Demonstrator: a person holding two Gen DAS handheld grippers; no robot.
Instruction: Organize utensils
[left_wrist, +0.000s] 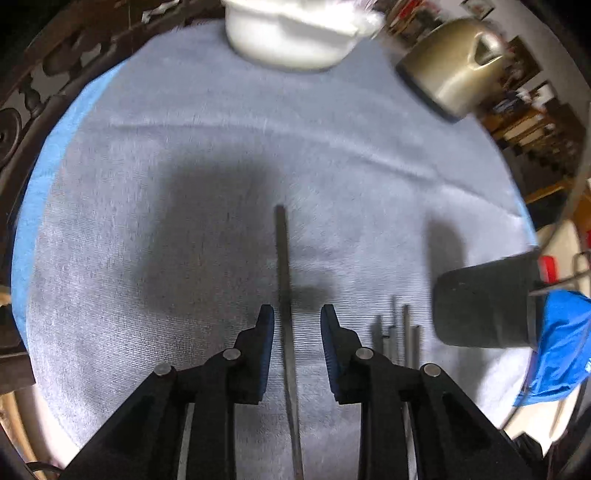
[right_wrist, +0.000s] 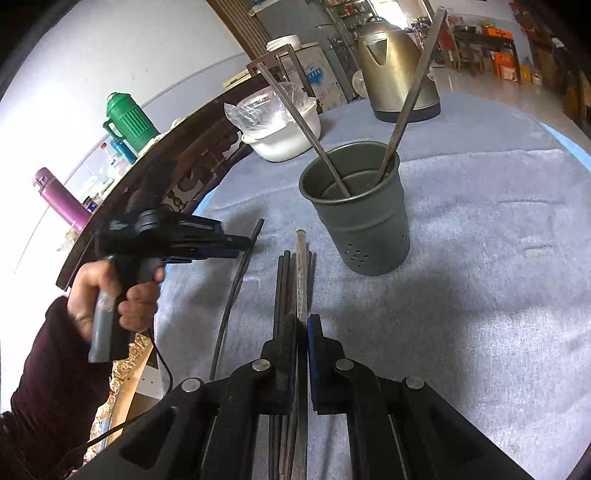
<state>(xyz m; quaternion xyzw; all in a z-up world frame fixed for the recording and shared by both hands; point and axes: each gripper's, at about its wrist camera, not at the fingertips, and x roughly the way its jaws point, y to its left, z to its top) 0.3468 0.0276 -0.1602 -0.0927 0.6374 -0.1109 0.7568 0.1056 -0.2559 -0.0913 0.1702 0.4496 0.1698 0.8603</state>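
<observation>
A single dark chopstick (left_wrist: 282, 266) lies on the blue-grey towel and runs between the jaws of my left gripper (left_wrist: 297, 314), which is open around it. In the right wrist view that chopstick (right_wrist: 236, 280) lies left of a bundle of several chopsticks (right_wrist: 295, 273). My right gripper (right_wrist: 302, 322) is shut on one light chopstick (right_wrist: 301, 258) of that bundle. A grey metal utensil cup (right_wrist: 364, 218) stands beyond, holding two chopsticks (right_wrist: 410, 92). The cup also shows at the right of the left wrist view (left_wrist: 484, 302).
A white bowl (right_wrist: 284, 133) covered with plastic film and a metal kettle (right_wrist: 397, 66) stand at the far side of the round table. The table's dark carved edge (right_wrist: 177, 155) curves along the left. A green jug (right_wrist: 127, 122) and a purple flask (right_wrist: 61, 199) stand beyond it.
</observation>
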